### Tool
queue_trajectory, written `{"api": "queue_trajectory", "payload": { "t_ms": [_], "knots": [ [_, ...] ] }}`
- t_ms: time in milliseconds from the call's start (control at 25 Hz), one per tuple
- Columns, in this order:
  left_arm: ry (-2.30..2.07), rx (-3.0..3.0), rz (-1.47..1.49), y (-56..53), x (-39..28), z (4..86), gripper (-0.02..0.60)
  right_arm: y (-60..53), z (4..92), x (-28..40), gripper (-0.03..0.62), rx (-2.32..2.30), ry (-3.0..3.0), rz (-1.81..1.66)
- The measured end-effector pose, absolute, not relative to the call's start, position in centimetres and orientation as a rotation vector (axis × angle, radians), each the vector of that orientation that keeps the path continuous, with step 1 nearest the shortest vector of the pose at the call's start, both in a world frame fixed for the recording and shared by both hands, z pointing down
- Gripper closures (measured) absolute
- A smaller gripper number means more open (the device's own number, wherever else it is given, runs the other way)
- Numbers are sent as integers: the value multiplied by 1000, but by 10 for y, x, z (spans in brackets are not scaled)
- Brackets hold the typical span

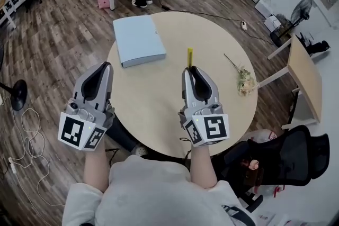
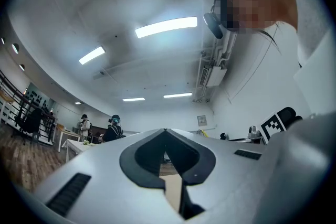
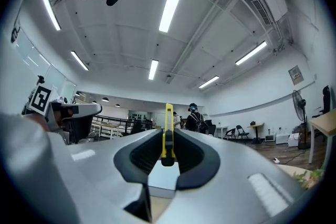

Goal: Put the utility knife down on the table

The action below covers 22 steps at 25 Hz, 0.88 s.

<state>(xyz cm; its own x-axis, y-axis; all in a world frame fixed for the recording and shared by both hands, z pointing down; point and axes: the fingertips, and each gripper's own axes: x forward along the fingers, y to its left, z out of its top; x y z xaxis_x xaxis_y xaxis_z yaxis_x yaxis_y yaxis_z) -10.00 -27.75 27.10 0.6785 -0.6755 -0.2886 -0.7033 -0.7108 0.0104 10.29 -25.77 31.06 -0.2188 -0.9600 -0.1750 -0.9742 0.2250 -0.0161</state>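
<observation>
A yellow utility knife (image 1: pixel 189 57) sticks out forward from my right gripper (image 1: pixel 191 69), which is shut on it above the round beige table (image 1: pixel 159 98). In the right gripper view the knife (image 3: pixel 168 134) stands upright between the closed jaw tips. My left gripper (image 1: pixel 104 67) hovers at the table's left edge; its jaws are shut with nothing between them (image 2: pixel 166 147).
A pale blue closed box (image 1: pixel 139 39) lies on the far left of the table. A dried flower sprig (image 1: pixel 242 78) rests at the right edge. A black office chair (image 1: pixel 286 159) stands near right, a wooden side table (image 1: pixel 304 74) beyond it. People stand in the background.
</observation>
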Motion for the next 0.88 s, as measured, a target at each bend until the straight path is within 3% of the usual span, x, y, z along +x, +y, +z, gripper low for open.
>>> {"api": "queue_trajectory", "payload": {
  "t_ms": [880],
  "knots": [
    [1300,-2863,281,-303,-106,331,574,-328,479,84,520,-1907,2601,-446]
  ]
}}
